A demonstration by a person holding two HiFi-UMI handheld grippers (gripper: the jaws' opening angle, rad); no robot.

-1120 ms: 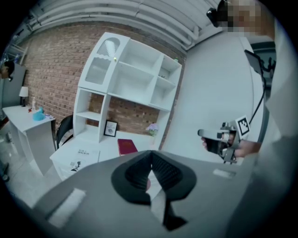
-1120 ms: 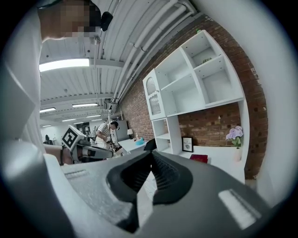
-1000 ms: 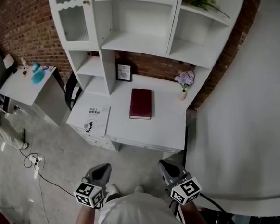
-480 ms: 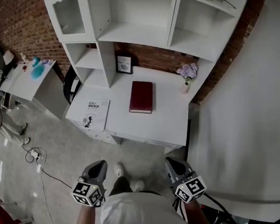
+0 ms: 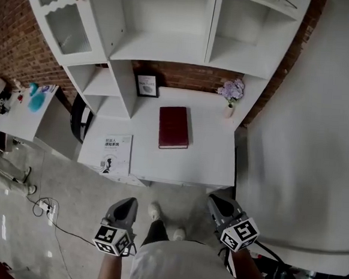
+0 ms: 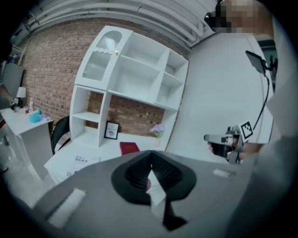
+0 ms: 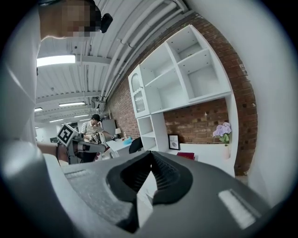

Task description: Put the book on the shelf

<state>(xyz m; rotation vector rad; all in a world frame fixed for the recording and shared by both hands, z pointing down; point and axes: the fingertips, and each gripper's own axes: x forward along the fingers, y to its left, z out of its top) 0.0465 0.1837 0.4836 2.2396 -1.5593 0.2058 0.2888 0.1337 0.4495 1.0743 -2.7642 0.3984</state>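
Dark red book (image 5: 174, 127): lay flat, cover up, near the middle of the white desk (image 5: 209, 159), to the right of a white booklet (image 5: 115, 153) and nearer than a framed picture (image 5: 147, 85) and a small vase of lilac flowers (image 5: 231, 91) at the far edge. White shelf unit (image 5: 163, 48): stood over the desk's far side, above the book. Left gripper (image 5: 127, 205) and right gripper (image 5: 217, 203): both held low on the near side, well apart from the desk, jaws clenched together on nothing.
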